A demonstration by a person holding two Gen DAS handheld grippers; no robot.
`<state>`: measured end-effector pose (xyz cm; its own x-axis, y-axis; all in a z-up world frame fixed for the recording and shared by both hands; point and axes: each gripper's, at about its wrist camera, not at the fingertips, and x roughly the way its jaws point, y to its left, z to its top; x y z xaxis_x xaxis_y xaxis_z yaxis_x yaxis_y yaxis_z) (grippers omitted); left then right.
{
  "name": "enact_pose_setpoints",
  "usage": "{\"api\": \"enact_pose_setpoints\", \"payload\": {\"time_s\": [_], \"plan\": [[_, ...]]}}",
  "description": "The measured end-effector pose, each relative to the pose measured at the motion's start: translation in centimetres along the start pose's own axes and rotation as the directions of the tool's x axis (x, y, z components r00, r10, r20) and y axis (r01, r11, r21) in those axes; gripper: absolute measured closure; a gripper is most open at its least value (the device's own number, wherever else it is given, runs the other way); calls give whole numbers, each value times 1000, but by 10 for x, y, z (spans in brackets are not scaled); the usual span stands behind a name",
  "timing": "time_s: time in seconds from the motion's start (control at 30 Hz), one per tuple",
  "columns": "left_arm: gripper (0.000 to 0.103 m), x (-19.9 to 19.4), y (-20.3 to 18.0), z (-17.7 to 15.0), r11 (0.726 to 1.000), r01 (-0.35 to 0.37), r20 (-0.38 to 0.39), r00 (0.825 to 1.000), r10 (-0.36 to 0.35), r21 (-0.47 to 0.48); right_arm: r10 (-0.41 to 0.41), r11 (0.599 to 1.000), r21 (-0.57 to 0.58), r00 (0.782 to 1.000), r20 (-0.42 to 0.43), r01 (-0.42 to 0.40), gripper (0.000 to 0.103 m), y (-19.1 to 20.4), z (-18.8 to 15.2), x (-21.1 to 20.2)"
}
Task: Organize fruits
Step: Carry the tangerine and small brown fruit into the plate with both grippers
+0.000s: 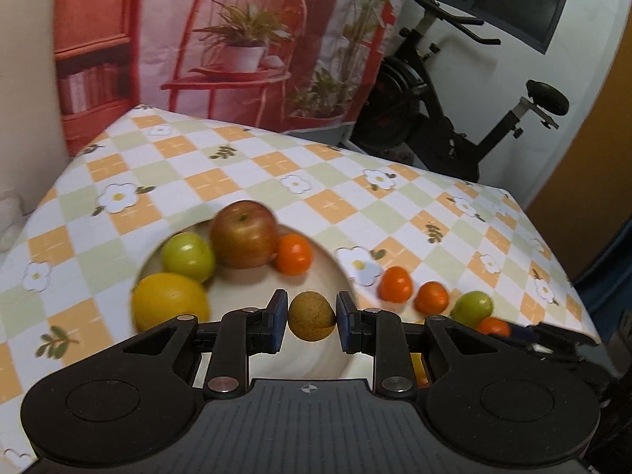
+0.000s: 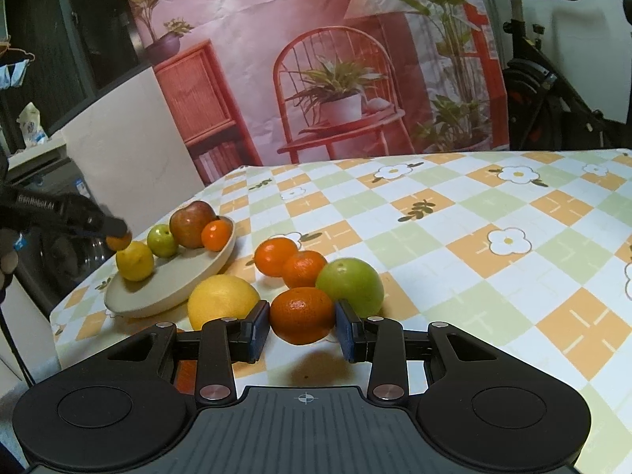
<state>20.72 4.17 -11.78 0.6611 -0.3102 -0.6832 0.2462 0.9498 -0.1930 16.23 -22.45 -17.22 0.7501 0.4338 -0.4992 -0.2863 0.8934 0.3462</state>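
The lower third of both wrist views is filled by the black gripper bodies, which hide the near table edge; in the left view the front of the plate (image 1: 343, 272) is cut off behind the fingers, and the fruit there is blurred. The left gripper (image 1: 311, 318) has its blue pads closed against a brownish round fruit (image 1: 311, 316) (a kiwi, perhaps, though I cannot tell for sure), held over the plate. The right gripper (image 2: 302, 326) grips a tangerine (image 2: 302, 315) between its pads, a shadow on the cloth below it.

On the plate lie a red apple (image 1: 243, 235), a green fruit (image 1: 189, 256) at its 8 o'clock, a lemon (image 1: 170, 306) nearer still, and a small orange (image 1: 292, 254) at the apple's 3 o'clock. Around the held tangerine in the right view: a second lemon (image 2: 222, 302) at 9 o'clock, a green apple (image 2: 350, 281) at 2 o'clock, two more tangerines (image 2: 275, 256) (image 2: 304, 268) at 12 o'clock.

The table wears a checked cloth (image 2: 474, 237) of orange, green and white with daisies. Behind hangs a printed backdrop (image 2: 316, 59) of a red chair and plants; an exercise bike (image 1: 454, 118) stands at 2 o'clock.
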Motion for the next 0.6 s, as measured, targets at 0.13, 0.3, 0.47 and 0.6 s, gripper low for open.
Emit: {"api": "enact_pose_setpoints", "payload": {"time_s": [0.13, 0.3, 0.47, 0.6], "plan": [[75, -4, 12, -11, 999, -43, 4, 999, 42, 11, 20, 999, -45, 1000, -13, -21, 70, 17, 14, 0], [75, -1, 26, -19, 998, -55, 0, 998, 55, -10, 46, 992, -114, 998, -52, -51, 70, 43, 43, 13], [75, 5, 39, -27, 998, -65, -13, 998, 65, -18, 57, 979, -189, 992, -110, -77, 70, 69, 75, 44], [75, 8, 45, -29, 997, -81, -17, 997, 81, -7, 54, 961, -258, 983, -173, -98, 70, 92, 93, 78]]}}
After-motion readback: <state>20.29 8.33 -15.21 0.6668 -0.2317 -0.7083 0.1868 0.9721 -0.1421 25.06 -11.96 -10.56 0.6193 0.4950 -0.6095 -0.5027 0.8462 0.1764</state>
